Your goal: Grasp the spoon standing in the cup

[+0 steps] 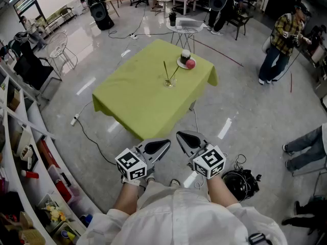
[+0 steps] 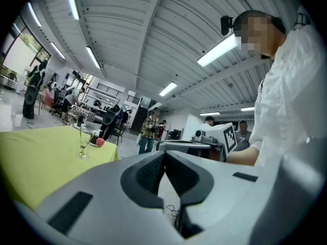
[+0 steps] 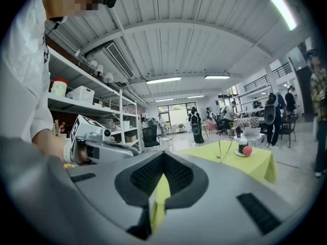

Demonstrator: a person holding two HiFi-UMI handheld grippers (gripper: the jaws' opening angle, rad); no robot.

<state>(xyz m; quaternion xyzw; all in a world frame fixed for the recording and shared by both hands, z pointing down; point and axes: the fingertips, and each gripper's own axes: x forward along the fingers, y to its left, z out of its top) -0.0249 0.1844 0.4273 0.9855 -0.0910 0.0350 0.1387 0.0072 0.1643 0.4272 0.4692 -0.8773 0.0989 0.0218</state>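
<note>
A clear stemmed cup (image 1: 169, 81) stands near the middle of the table, which has a yellow-green cloth (image 1: 138, 101). A thin spoon (image 1: 174, 74) leans in the cup beside another slim stick. The cup also shows small and far off in the left gripper view (image 2: 82, 150) and the right gripper view (image 3: 220, 152). My left gripper (image 1: 164, 144) and right gripper (image 1: 180, 136) are held close to my body, short of the table's near corner and well apart from the cup. Both stand shut with nothing between the jaws (image 2: 164, 156) (image 3: 163, 158).
A plate (image 1: 182, 63) with a red apple (image 1: 190, 64) and a dark cup (image 1: 185, 54) sits at the table's far corner. Cables run over the floor by the table. Shelves (image 1: 20, 152) line the left; a black helmet-like object (image 1: 240, 182) lies at my right. People stand at the far right.
</note>
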